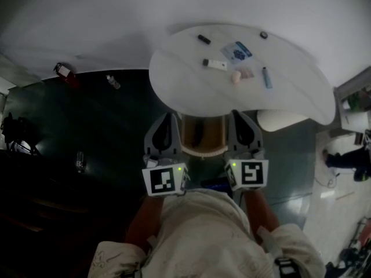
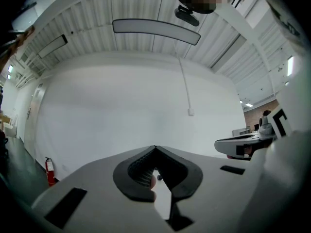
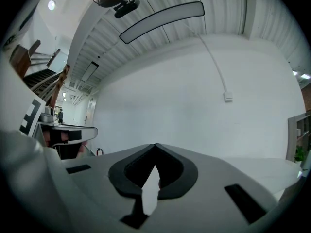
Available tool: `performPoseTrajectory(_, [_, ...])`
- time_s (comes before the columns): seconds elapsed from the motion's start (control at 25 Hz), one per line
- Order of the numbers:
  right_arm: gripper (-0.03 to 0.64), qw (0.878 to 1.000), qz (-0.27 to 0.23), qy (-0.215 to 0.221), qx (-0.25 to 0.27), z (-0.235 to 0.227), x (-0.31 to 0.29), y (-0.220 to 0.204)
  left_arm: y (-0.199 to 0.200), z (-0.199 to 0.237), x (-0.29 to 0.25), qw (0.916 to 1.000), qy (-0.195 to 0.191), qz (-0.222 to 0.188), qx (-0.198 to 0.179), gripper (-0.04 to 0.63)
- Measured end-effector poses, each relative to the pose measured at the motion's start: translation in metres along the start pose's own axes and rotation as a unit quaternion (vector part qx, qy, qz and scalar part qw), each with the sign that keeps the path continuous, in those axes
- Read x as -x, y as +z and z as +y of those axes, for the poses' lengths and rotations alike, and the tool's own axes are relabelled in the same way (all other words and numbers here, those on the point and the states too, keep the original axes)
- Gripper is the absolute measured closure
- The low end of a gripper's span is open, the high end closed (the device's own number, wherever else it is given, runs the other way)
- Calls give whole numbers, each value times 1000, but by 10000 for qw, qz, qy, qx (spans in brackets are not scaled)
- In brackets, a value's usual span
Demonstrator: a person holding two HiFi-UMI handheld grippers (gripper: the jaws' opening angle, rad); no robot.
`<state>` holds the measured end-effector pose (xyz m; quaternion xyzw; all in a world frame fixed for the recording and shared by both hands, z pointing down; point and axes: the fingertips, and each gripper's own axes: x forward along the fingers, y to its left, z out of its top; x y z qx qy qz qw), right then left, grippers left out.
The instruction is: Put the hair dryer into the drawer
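Observation:
In the head view an open wooden drawer (image 1: 211,133) sticks out from under the front edge of a white table (image 1: 301,86). A dark shape (image 1: 196,133) lies inside it; I cannot tell whether it is the hair dryer. My left gripper (image 1: 171,116) points level along the drawer's left side, and my right gripper (image 1: 238,114) along its right side. Both are shut with nothing between the jaws. In the left gripper view the left gripper (image 2: 155,149) has its tips touching. The right gripper (image 3: 155,147) shows the same in its own view. Both face a white wall.
On the table lie a small black item (image 1: 203,39), a blue and white packet (image 1: 236,51), a white item (image 1: 214,64), a pink item (image 1: 236,76) and a blue stick (image 1: 266,77). A red fire extinguisher (image 1: 65,73) and a bottle (image 1: 113,81) stand on the dark floor at left.

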<state>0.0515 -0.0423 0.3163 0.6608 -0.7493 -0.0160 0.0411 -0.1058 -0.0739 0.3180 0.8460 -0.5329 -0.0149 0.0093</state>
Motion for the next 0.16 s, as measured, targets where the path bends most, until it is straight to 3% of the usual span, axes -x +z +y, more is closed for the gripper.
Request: performPoseTrajectory(0.16, [614,9998,-93,66,133,-5,-12,3,2,-4,-14,9998,-4,-206,50,595])
